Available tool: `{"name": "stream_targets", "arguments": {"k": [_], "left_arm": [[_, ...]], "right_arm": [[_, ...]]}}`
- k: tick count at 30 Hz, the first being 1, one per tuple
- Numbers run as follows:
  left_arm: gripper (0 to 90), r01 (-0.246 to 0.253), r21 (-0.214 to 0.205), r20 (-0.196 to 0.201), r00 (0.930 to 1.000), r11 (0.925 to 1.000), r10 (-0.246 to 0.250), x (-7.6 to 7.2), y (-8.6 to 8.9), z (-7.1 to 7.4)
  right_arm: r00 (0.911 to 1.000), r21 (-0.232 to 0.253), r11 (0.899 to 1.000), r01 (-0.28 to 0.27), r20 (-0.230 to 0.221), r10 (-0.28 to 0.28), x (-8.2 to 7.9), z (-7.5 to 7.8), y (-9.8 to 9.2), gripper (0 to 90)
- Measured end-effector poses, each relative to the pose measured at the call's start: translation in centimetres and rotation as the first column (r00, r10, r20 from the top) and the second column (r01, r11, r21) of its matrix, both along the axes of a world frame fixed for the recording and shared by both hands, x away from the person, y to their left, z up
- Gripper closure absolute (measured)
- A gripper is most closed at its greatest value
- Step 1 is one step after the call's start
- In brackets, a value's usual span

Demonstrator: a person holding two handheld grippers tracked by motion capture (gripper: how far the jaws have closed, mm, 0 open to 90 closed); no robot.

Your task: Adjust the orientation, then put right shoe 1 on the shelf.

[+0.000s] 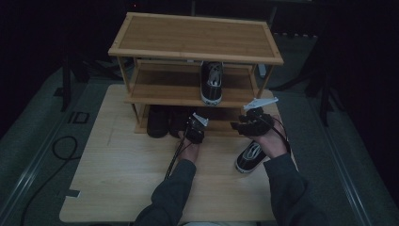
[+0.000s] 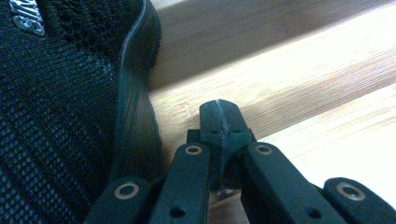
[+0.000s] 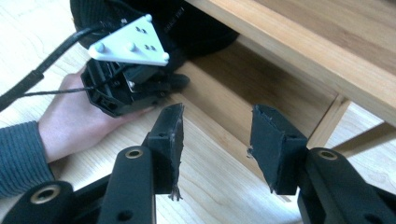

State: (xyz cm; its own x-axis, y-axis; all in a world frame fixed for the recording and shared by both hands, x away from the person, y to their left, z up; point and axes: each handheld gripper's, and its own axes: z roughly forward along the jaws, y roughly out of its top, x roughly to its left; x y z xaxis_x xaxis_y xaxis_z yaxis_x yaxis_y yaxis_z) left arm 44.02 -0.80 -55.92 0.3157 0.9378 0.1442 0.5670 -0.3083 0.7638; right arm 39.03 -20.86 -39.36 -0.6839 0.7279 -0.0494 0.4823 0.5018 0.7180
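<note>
We saw three black shoes and a bamboo shoe rack point(image 1: 195, 36) standing on a light wooden table point(image 1: 122, 174). One black-and-white sneaker point(image 1: 211, 82) sat on the rack's middle shelf, right of centre, its toe toward the person. A pair of black mesh shoes point(image 1: 160, 123) stood at the rack's lowest level on the left side, dark and hard to separate from each other in the high view. A third shoe, a black-and-white sneaker point(image 1: 248, 157), lay on the table just under the person's right hand point(image 1: 270, 141), well in front of the rack. The left tool point(image 1: 195, 129) was held low at the front edge of the bottom shelf, just beside the black mesh shoes; in its own view its jaws were pressed together with nothing between them, and the knit upper and dark sole edge of a mesh shoe point(image 2: 60, 107) stood right beside it on the left, above a bamboo surface. The right tool point(image 1: 250, 123) hovered near the right end of the bottom shelf, in front of the rack's right leg; in its own view its jaws stood clearly apart and empty, pointing at the bamboo rail of the lower shelf point(image 3: 261, 93). That same view showed the left hand point(image 3: 79, 126) gripping the left tool, its grey three-cornered plate on top and its cable trailing off to the left. Both forearms wore dark grey sleeves point(image 1: 169, 197).
</note>
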Motion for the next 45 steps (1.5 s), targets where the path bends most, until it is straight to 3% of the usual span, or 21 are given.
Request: {"name": "stream_targets", "arguments": {"k": [26,39,45], "left_arm": [[90.0,0.000,0.004,0.002,1.0000,1.0000,0.000,0.0,0.0,0.0],[90.0,0.000,0.004,0.002,1.0000,1.0000,0.000,0.0,0.0,0.0],[90.0,0.000,0.005,0.002,1.0000,1.0000,0.000,0.0,0.0,0.0]], "right_arm": [[0.9940,-0.022,0.994,0.104,-0.029,-0.105,-0.5,-1.8,-4.3,53.4],[0.9799,-0.070,0.979,0.193,-0.038,-0.196,-1.1,-3.6,-6.4,54.1],[0.9678,-0.089,0.967,0.239,-0.060,-0.244,-1.7,-5.0,-7.6,54.8]]}}
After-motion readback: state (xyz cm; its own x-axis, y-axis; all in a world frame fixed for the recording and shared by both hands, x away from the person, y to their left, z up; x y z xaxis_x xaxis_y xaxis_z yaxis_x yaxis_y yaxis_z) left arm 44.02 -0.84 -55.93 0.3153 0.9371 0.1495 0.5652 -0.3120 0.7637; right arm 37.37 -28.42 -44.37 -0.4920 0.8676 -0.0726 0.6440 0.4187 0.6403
